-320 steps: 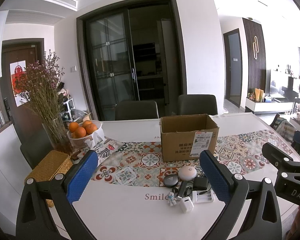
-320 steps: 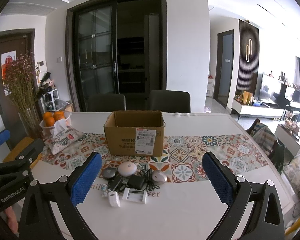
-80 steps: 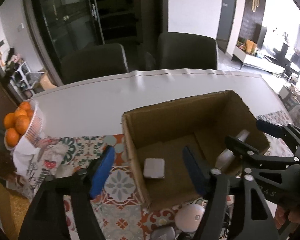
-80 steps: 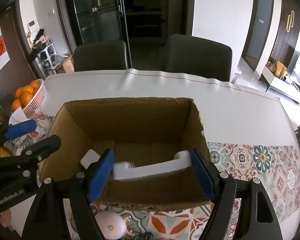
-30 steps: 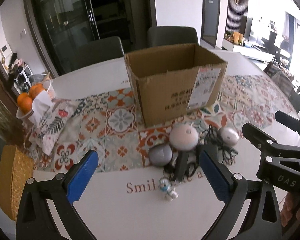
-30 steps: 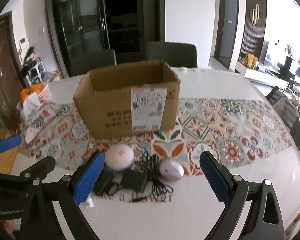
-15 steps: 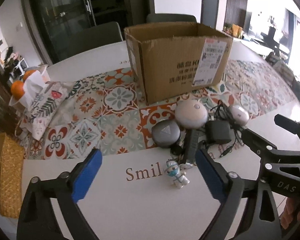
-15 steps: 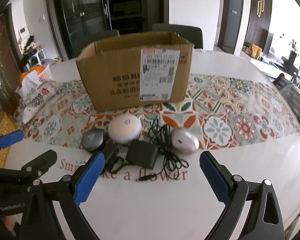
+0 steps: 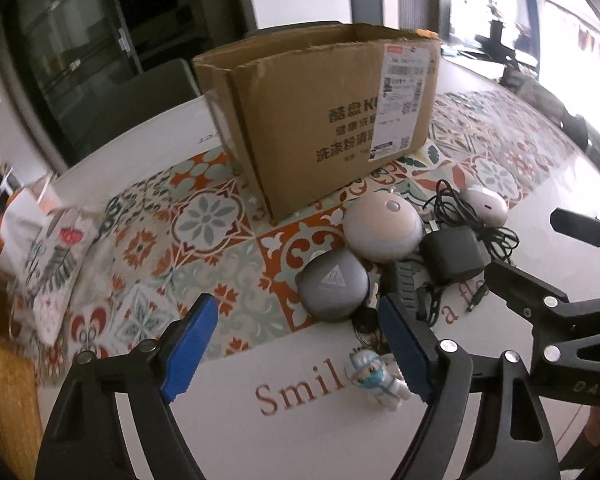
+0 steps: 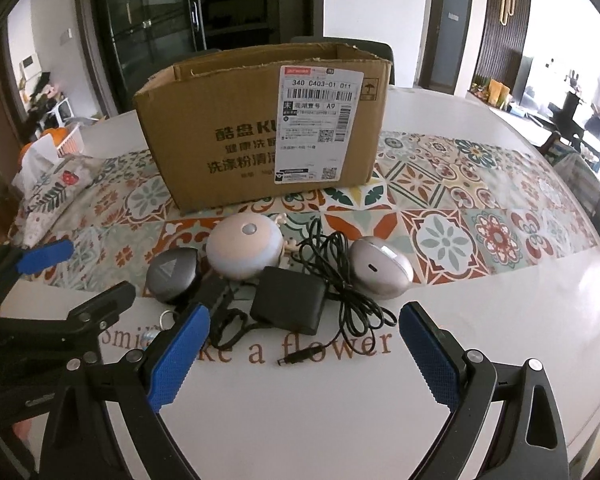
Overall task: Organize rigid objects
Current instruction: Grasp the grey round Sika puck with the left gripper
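Observation:
An open cardboard box [image 9: 332,120] [image 10: 260,128] stands on the patterned runner. In front of it lie a pinkish round device [image 9: 382,226] [image 10: 244,246], a dark grey round case [image 9: 332,284] [image 10: 174,274], a silver oval device [image 9: 484,204] [image 10: 380,266], a black power adapter with cable [image 9: 452,256] [image 10: 288,304] and a small figurine keychain [image 9: 374,378]. My left gripper [image 9: 296,344] is open and empty, low over the table just before the grey case. My right gripper [image 10: 304,354] is open and empty, just before the adapter.
A floral tissue pouch [image 9: 48,252] [image 10: 48,192] and a basket of oranges [image 10: 52,140] lie at the left. A woven box [image 9: 4,400] sits at the near left. Chairs stand behind the table. Each gripper shows in the other's view.
Both grippers have moved lower and closer to the cluster of objects in front of the box. Both stay open and empty.

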Available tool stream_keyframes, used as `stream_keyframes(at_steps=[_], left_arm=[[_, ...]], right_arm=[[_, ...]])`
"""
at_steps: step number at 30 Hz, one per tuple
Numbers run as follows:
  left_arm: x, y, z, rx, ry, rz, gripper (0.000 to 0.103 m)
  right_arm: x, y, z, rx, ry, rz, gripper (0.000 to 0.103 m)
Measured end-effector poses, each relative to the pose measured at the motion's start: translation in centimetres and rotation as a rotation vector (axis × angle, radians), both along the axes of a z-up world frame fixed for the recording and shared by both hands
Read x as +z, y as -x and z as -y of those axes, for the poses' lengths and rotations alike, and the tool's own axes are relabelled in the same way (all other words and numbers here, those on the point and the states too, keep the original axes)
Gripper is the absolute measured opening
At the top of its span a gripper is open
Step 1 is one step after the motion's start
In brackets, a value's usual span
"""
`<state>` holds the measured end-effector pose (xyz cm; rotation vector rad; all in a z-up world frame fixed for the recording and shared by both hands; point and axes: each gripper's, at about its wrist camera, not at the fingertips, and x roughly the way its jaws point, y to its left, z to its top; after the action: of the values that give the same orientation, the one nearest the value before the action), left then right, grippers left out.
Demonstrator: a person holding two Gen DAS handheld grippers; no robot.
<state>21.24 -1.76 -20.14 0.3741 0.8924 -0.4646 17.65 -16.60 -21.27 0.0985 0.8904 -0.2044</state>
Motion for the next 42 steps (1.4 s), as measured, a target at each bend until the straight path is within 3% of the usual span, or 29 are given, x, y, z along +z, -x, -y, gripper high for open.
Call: stream_keyframes(at_steps=[9, 26, 37, 42], left_arm=[[-2.7, -1.5, 1.7, -0.103, -0.011, -0.024, 0.072], [-6.0, -3.2, 2.4, -0.13, 0.026, -0.096, 0.059], [-6.3, -3.3, 2.6, -0.15, 0.041, -0.08, 0.055], [-5.0, -2.5, 1.7, -0.137, 0.052, -0.07, 0.055]], right_arm=[[-1.4, -0.2, 0.0, -0.044, -0.008, -0.014, 0.096], [-3.2, -1.4, -0.2, -0.067, -0.032, -0.023, 0.095], [-3.5, -1.4, -0.4, -0.067, -0.021, -0.024, 0.095], [-3.4, -1.4, -0.5, -0.055, -0.031, -0.016, 0.095]])
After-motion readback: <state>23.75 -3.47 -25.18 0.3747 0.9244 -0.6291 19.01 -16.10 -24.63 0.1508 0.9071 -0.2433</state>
